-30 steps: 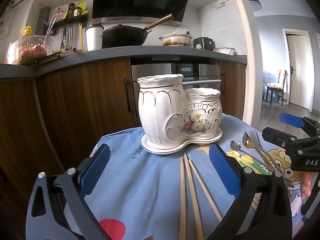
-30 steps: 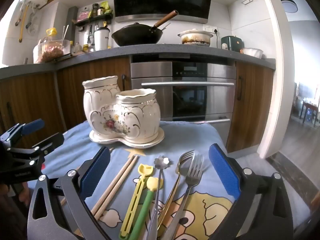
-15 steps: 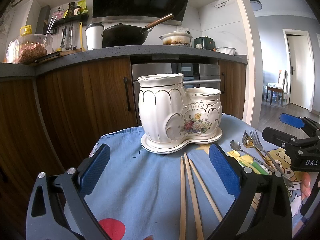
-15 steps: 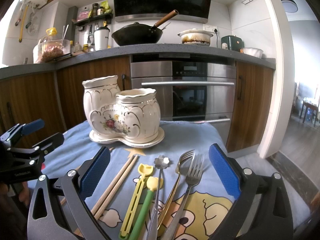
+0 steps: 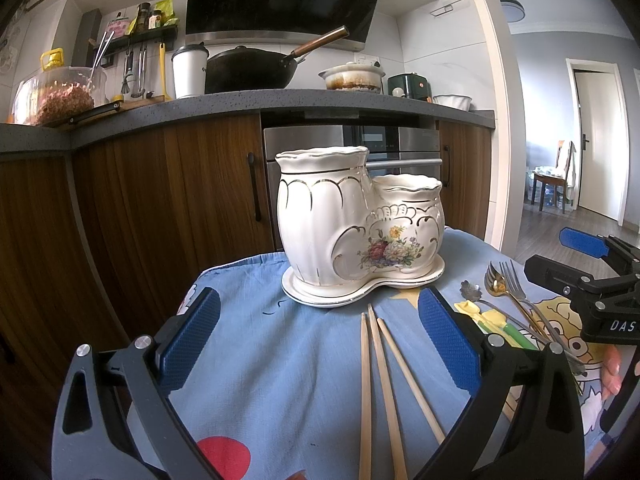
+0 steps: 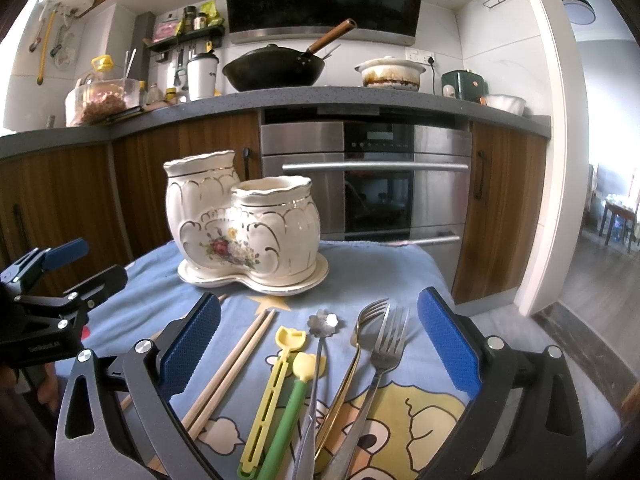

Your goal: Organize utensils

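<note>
1. The small table under a blue cartoon-print cloth [image 6: 380,268] carries everything; it sits in front of the wood-fronted kitchen cabinets and steel oven.
2. The white two-pot ceramic utensil holder with gold trim and a flower motif [image 5: 360,224] stands upright on its matching saucer at the far middle of the cloth. Both pots look empty from here, so I judge the sorting has not begun.
3. The left gripper [image 5: 320,338] hovers low over the cloth with its blue pads spread wide, holding nothing. The right gripper [image 6: 318,340] is likewise wide open and empty, poised over the cutlery.
4. The pale wooden chopsticks [image 5: 380,384] lie loose between the left gripper's fingers, tips pointing toward the holder and just short of its saucer.
5. The silver fork [image 6: 384,356], gold-coloured fork [image 6: 358,344], steel flower-ended spoon [image 6: 322,332], yellow plastic pick [image 6: 276,372] and green-handled pick [image 6: 296,384] lie close together, some overlapping.
6. Risks, as I judge them: closing on the overlapped handles could lift two pieces or flick one off the table edge; round chopsticks may roll or splay in the pads; a long piece dropped in at a tilt could knock the holder on its saucer; the slack cloth may drag.
</note>
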`<act>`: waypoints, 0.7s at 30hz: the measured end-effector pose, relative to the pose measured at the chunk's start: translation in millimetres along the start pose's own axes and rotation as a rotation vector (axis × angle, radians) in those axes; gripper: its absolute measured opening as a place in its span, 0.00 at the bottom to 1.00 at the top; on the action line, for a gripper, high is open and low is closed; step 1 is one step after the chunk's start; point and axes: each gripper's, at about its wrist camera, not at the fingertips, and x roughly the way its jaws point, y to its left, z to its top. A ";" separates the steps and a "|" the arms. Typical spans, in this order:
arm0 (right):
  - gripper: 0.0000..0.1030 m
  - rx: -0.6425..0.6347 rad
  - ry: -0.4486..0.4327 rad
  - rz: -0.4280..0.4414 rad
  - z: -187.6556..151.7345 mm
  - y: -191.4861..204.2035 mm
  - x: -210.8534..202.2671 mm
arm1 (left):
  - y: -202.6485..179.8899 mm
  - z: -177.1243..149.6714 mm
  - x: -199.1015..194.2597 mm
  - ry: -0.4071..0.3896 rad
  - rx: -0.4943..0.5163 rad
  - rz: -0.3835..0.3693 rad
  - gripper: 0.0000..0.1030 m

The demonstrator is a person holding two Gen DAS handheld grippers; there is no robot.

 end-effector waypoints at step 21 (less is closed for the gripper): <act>0.95 0.001 0.002 0.000 -0.3 0.3 1.1 | 4.3 0.0 0.8 0.002 -0.005 -0.002 0.95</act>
